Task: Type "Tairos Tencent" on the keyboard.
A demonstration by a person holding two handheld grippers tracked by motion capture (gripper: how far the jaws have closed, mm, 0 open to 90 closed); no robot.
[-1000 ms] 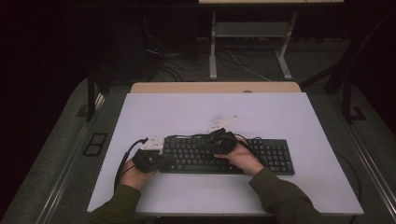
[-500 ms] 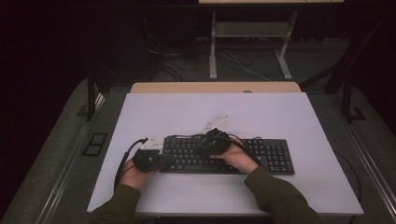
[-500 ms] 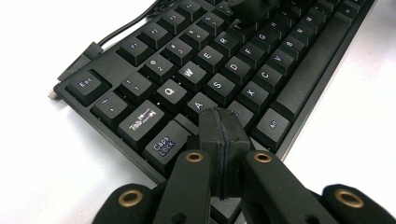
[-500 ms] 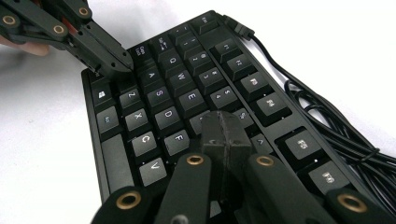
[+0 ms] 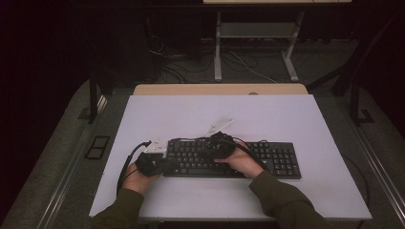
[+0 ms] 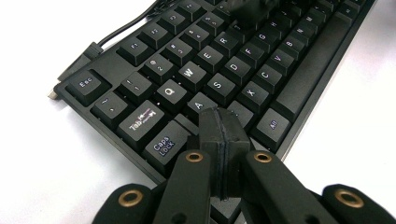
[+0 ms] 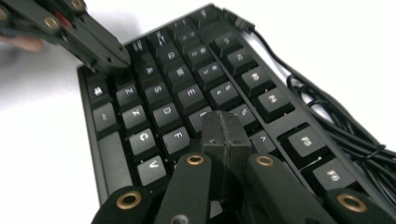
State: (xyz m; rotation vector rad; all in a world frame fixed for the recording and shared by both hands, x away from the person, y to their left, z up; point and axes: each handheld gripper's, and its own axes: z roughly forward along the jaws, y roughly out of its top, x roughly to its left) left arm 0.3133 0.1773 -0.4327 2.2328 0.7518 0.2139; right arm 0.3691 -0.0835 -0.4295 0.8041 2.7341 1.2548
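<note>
With both jaws pressed together, keep your left hand-held gripper (image 6: pixel 223 122) over the A key and your right hand-held gripper (image 7: pixel 223 125) by F on the black keyboard (image 5: pixel 232 159) lying on the bench (image 5: pixel 191 114), pressing one key squarely.

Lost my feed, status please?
Left gripper shut over keyboard left end. Right gripper shut, mid-keys. Nothing held; cable alongside.

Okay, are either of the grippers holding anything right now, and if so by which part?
Nothing is held. The left gripper and the right gripper both have their jaws shut together with nothing between them, tips poised over the keys of the black keyboard.
</note>
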